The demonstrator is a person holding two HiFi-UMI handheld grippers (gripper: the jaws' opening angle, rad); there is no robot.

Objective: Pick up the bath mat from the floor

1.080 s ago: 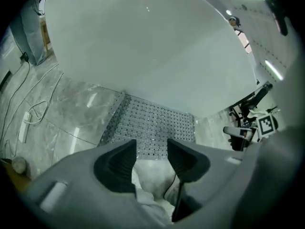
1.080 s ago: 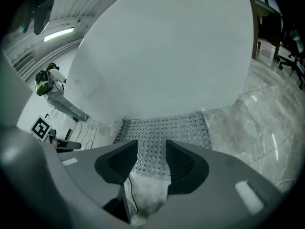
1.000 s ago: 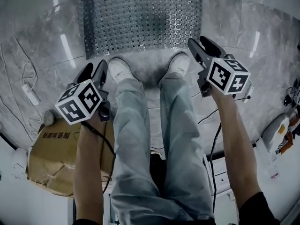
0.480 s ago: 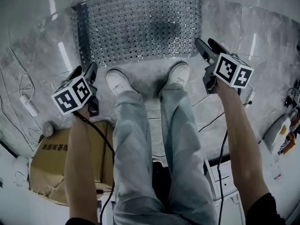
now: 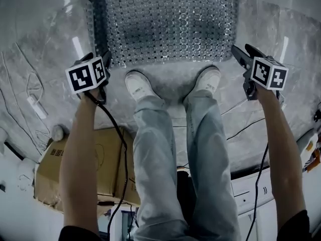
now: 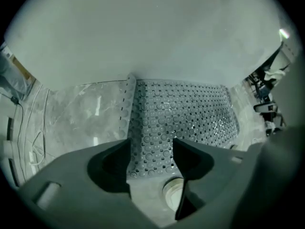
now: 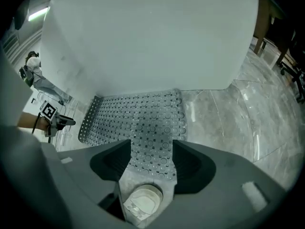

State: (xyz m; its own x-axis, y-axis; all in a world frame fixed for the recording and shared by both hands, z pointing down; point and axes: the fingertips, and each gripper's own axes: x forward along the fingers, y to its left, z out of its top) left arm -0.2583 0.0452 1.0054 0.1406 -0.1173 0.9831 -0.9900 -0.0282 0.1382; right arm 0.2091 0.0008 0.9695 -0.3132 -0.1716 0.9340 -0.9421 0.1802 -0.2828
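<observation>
One pale marbled floor (image 5: 45,84) spreads across the upper half of the head view. The bath mat (image 5: 165,24) lies flat on it at top centre, a studded, perforated sheet whose near edge sits just ahead of the person's feet. Below it the person's legs (image 5: 170,149) run down the middle of the frame, with a cardboard box (image 5: 95,169) at lower left.

The left gripper (image 5: 100,59) hangs at the mat's near left corner and the right gripper (image 5: 242,54) just off its near right corner. Both are above the floor and neither touches the mat. In the left gripper view the left gripper's (image 6: 151,147) jaws are spreading apart with nothing clamped; the mat's near edge shows through the gap, farther off. The right gripper (image 7: 152,144) is likewise spreading its jaws, empty, with the mat seen beyond them. The white shoes (image 5: 138,87) stand just short of the mat's edge.

By my reading the task is only at the approach. Nothing is grasped, so lowering onto the near edge, closing on it and lifting all remain.
</observation>
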